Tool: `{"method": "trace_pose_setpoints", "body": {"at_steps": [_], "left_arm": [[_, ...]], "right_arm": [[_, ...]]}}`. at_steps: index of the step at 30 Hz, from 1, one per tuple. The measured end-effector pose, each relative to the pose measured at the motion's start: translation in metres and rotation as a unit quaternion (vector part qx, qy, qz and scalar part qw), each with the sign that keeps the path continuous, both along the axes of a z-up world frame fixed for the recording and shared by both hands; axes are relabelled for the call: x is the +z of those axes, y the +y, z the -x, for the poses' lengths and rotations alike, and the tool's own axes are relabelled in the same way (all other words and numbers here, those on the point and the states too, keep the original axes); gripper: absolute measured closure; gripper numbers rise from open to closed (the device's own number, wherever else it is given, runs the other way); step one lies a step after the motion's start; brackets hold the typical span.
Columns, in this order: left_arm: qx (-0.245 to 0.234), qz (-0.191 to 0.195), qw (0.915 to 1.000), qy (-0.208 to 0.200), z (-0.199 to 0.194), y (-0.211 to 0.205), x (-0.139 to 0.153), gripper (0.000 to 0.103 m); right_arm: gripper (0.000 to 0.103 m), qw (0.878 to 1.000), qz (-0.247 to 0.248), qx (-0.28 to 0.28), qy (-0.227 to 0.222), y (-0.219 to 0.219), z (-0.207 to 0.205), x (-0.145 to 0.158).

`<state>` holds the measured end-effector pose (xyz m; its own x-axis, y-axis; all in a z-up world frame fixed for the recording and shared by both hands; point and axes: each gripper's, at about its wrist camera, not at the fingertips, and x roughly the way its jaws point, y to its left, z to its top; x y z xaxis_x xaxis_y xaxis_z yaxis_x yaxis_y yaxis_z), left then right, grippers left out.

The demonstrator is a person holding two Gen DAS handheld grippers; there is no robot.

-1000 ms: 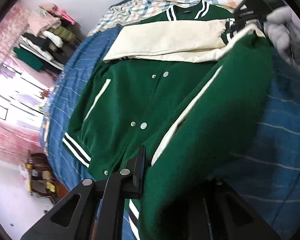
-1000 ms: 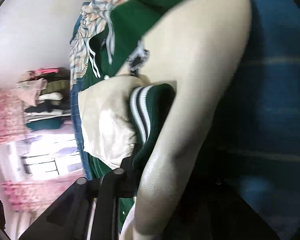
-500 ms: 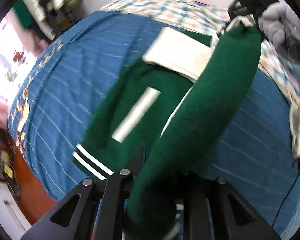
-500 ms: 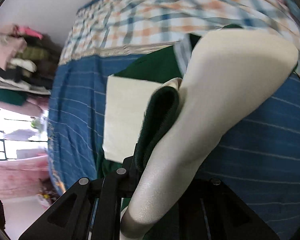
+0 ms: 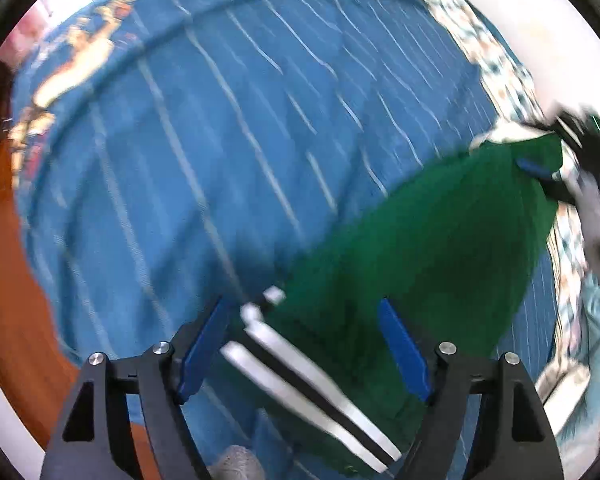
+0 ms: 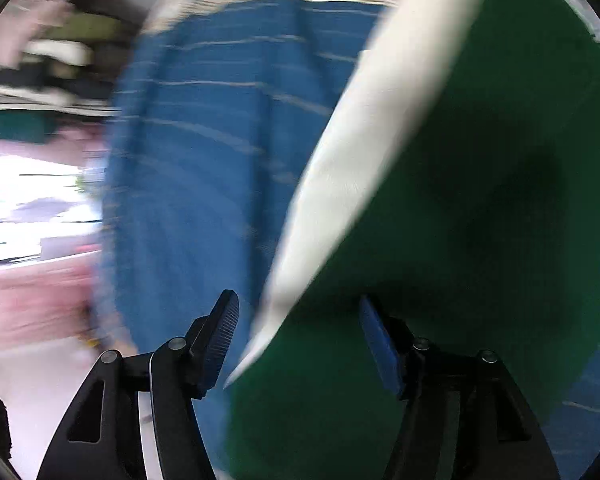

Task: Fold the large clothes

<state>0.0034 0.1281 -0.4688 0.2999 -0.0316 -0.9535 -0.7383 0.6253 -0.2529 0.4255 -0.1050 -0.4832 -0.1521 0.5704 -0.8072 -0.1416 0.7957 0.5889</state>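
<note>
A green varsity jacket (image 5: 432, 248) with a white-and-black striped hem (image 5: 300, 380) lies in a long fold on the blue striped bedspread (image 5: 204, 152). My left gripper (image 5: 304, 344) is open, its blue pads either side of the hem end. In the right wrist view the jacket (image 6: 460, 220) shows green with a cream sleeve edge (image 6: 364, 152), lying between the spread jaws of my right gripper (image 6: 300, 336), which is open. The right gripper also shows far right in the left wrist view (image 5: 580, 160), at the jacket's far end. Both views are blurred.
A plaid blanket (image 5: 508, 76) lies along the far edge of the bed. The orange floor (image 5: 8, 280) shows left of the bed. A rack of stacked clothes (image 6: 52, 56) and a bright window (image 6: 28, 200) are at the left of the right wrist view.
Both grippers have opened and let go of the jacket, which now lies folded over on the bed. Both cameras have swung, and the views are blurred by motion.
</note>
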Motion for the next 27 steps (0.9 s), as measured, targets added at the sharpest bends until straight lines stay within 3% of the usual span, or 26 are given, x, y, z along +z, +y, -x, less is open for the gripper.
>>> {"method": "trace_pose_setpoints", "body": {"at_steps": [4,7,8,10,11,14,17,20,21,22,23,25,27], "left_arm": [[-0.024,-0.040,0.9986,0.022,-0.009,-0.006,-0.003,0.026],[-0.049,-0.080,0.9926,0.077,-0.031,-0.011,-0.039,0.026],[-0.054,-0.091,0.9893,0.100,-0.037,-0.012,-0.060,0.023],[-0.042,-0.084,0.9898,0.107,-0.039,-0.006,-0.084,0.011],[-0.027,-0.073,0.9915,0.104,-0.039,0.001,-0.090,0.006],[-0.023,-0.059,0.9935,0.095,-0.039,0.009,-0.092,0.005],[-0.033,-0.060,0.9928,0.098,-0.039,0.008,-0.091,0.005],[-0.049,-0.073,0.9909,0.102,-0.046,0.006,-0.091,0.005],[-0.055,-0.079,0.9899,0.104,-0.047,0.006,-0.092,0.005],[-0.057,-0.083,0.9894,0.105,-0.050,0.005,-0.091,0.005],[-0.059,-0.087,0.9890,0.104,-0.055,0.004,-0.088,0.005],[-0.063,-0.099,0.9880,0.101,-0.057,0.003,-0.087,0.005],[-0.068,-0.110,0.9867,0.098,-0.063,0.005,-0.086,0.005]], "right_arm": [[0.033,0.998,0.028,-0.042,-0.040,-0.077,0.012,0.016],[0.027,0.991,0.057,-0.109,-0.047,-0.154,0.011,0.009],[0.024,0.989,0.063,-0.129,-0.046,-0.178,0.008,0.003],[0.020,0.985,0.069,-0.155,-0.041,-0.218,-0.002,-0.014],[0.019,0.984,0.061,-0.163,-0.033,-0.232,-0.010,-0.027],[0.019,0.986,-0.003,-0.168,0.007,-0.251,-0.035,-0.074],[0.018,0.985,-0.055,-0.159,0.033,-0.244,-0.059,-0.116],[0.012,0.981,-0.106,-0.165,0.001,-0.229,-0.077,-0.126],[0.020,0.977,-0.130,-0.170,-0.008,-0.227,-0.079,-0.124],[0.060,0.977,-0.123,-0.177,-0.005,-0.226,-0.079,-0.125],[0.074,0.971,-0.132,-0.201,0.012,-0.228,-0.075,-0.128],[0.082,0.962,-0.130,-0.241,0.021,-0.230,-0.066,-0.125],[0.088,0.944,-0.141,-0.296,0.029,-0.245,-0.048,-0.111]]}}
